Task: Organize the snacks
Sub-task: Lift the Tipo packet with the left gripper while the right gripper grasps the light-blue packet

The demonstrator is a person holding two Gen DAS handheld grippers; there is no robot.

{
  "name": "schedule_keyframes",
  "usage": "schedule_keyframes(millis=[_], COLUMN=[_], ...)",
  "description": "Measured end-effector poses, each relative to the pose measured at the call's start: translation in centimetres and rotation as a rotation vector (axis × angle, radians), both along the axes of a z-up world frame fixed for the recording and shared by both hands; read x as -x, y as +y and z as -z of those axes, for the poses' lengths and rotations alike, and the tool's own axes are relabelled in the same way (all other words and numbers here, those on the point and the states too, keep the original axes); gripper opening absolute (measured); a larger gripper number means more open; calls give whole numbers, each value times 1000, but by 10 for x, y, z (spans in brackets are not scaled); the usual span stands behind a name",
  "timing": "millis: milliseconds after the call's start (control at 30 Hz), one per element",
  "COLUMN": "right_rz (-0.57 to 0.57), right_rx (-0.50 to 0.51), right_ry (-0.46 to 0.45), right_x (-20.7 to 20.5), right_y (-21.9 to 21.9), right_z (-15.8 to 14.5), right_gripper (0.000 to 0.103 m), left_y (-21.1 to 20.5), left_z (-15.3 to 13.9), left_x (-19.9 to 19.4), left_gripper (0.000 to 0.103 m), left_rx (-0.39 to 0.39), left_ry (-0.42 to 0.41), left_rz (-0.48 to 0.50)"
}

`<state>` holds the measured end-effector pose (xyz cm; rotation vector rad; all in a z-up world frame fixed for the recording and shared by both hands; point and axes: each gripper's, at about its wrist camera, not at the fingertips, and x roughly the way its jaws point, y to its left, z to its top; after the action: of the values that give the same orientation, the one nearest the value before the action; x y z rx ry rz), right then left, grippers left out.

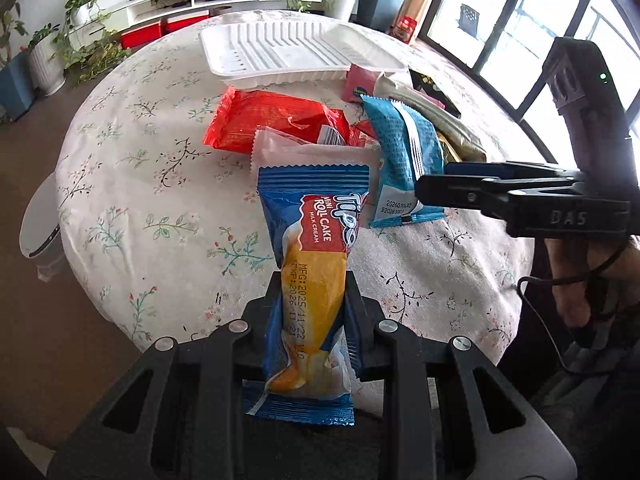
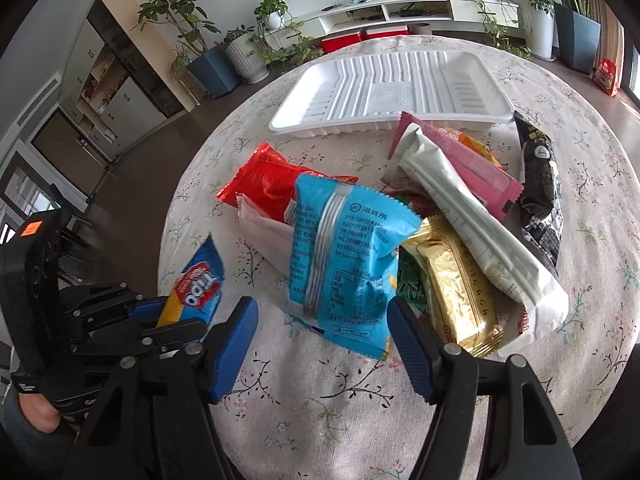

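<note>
The table wore a matt, woven-looking cloth printed with small flowers, and on it sat a white tray of smooth, ribbed plastic with a faint sheen. The snack wrappers were thin crinkled film: a glossy blue roll cake packet, a shiny red packet, a duller light-blue packet, a metallic gold one and a matt, papery white one. The gripper frames looked like matt black plastic with bright metal pins, and the right gripper's fingers carried blue ribbed pads.

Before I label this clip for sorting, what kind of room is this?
Most likely a home living room: a low white TV cabinet along the wall, potted plants, and a round table with a floral tablecloth.
</note>
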<state>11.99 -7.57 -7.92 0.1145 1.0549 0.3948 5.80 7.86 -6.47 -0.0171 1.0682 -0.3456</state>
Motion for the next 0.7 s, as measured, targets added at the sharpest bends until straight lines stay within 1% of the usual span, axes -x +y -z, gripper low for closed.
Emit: schedule_keyframes(millis=[167, 367, 433, 500, 533, 567, 633, 667, 700], right_rz=[54, 71, 62, 56, 55, 53, 51, 48, 45], right_rx=[37, 112, 137, 147, 138, 125, 104, 99, 92], right_ry=[25, -5, -36, -50, -50, -45, -43, -48, -49], right_x=[-9, -15, -14, -12, -12, -12, -11, -10, -9], right_y=[8, 22, 26, 25, 23, 21, 17, 16, 15], right_z=[7, 13, 15, 15, 14, 14, 13, 12, 12], right_gripper=[71, 77, 77, 68, 66, 58, 52, 47, 46], left_y=[5, 9, 9, 10, 10, 9, 8, 7, 7], left_z=[-1, 0, 1, 1, 1, 1, 2, 2, 2], left_x=[10, 12, 13, 12, 12, 12, 11, 11, 11], left_gripper=[25, 25, 25, 25, 25, 25, 25, 25, 25], left_rx=[30, 49, 52, 57, 58, 57, 55, 53, 52], left_ry=[-14, -25, -27, -27, -25, -25, -25, -25, -25], left_rz=[-5, -13, -15, -16, -16, -16, -12, -10, -10])
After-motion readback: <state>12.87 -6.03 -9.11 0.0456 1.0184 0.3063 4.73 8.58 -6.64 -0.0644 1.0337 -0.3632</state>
